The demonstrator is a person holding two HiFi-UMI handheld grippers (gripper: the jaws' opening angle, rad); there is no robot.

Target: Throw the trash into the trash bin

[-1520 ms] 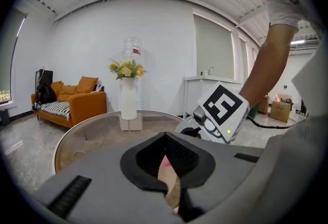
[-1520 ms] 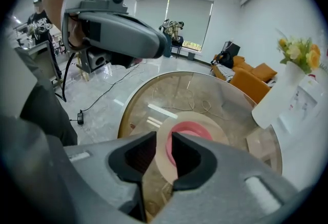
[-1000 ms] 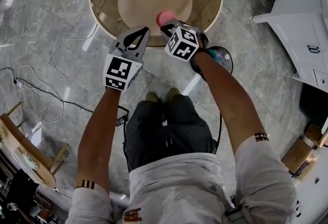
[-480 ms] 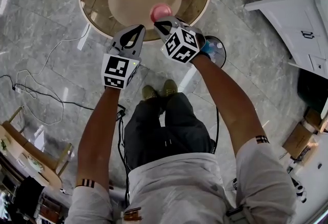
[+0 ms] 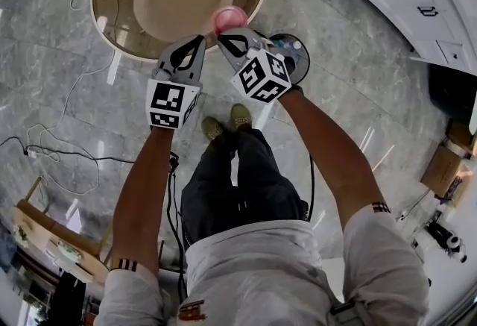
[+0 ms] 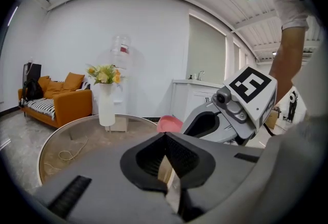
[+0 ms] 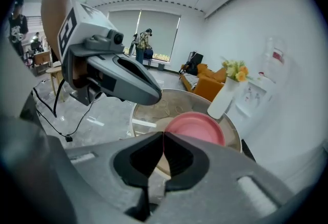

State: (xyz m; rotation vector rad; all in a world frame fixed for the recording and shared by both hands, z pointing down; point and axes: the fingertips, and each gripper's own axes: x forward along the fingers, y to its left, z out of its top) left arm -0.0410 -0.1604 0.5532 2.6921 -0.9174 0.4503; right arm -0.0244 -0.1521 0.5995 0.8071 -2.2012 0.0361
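Pinch-grip by the closed right gripper [image 7: 163,136] on the pink dish [image 5: 229,17], apparently at its rim, holds it clear of the round table [image 5: 127,11], near the floor-standing trash bin [image 5: 304,56] for dropping, while the left gripper [image 6: 165,137] rides alongside, shut and apparently empty.
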